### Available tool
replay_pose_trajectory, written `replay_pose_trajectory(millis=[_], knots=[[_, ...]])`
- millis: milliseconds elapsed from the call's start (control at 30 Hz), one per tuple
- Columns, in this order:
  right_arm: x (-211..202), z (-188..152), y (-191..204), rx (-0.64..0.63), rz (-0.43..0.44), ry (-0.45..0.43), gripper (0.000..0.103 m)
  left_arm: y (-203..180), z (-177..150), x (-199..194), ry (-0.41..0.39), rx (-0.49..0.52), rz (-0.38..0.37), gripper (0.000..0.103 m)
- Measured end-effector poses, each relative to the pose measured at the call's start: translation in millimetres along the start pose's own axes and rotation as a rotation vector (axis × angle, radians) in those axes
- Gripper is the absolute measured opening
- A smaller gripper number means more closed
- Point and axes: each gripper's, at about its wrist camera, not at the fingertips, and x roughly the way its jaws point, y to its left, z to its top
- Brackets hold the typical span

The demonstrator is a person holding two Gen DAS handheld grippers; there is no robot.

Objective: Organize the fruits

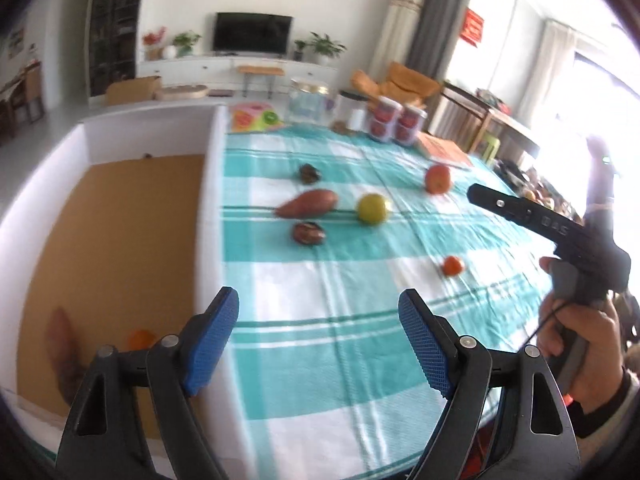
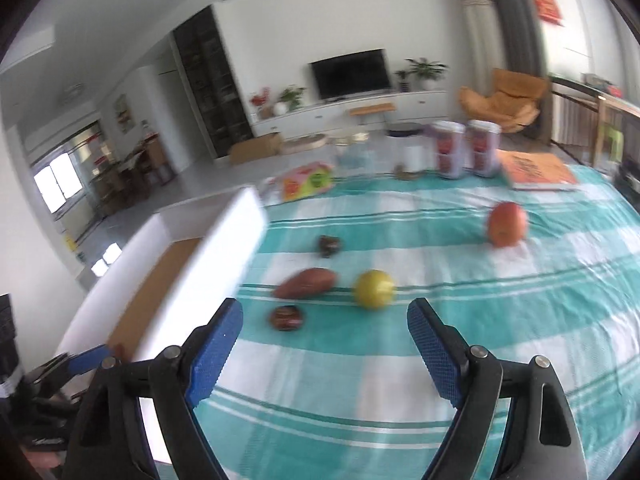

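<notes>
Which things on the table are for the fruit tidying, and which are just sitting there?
For the job:
white box, already holding a small orange
yellow fruit
red-orange fruit
little orange fruit
sweet potato
two dark brown pieces

Just lying about:
red-labelled jars
orange book
colourful packet

Left gripper [image 1: 318,338]: jaws apart, empty, over cloth [image 1: 360,320]
Box [image 1: 120,240]: orange [image 1: 140,339] inside
Cloth: sweet potato [image 1: 307,209], lemon [image 1: 373,209], apple [image 1: 437,179]
</notes>
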Motion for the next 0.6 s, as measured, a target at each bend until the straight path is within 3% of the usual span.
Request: replay_pose_trajectory(millis=[133,267,300,433,600], knots=[[14.0,-32.1,-98.0,0.124,-0.191,0.070,0.084,-43.9,-10.3,53.6,0.061,0.116,-0.051,0.084],[7.0,-67.9,-157.0,0.265,-0.273,0.104,0.084,-55.9,-14.9,104.6,0.106,0.140,-0.014,0.084],[9.3,-67.3,-162.7,0.295,-0.238,0.102,0.084,-60.3,-15.3,114.7,0.105,0.142,0.006,0.084],[15.5,-69.4,-161.2,0.282,-0.274,0.119,0.084,-64.6,-14.1,144.6,0.108,0.166,0.097,0.084],[16.8,-70.3,-156.3,0.276,-0.283,0.122,0.084,-59.3,-19.6,158.4,0.132,0.156,0.141,0.084]])
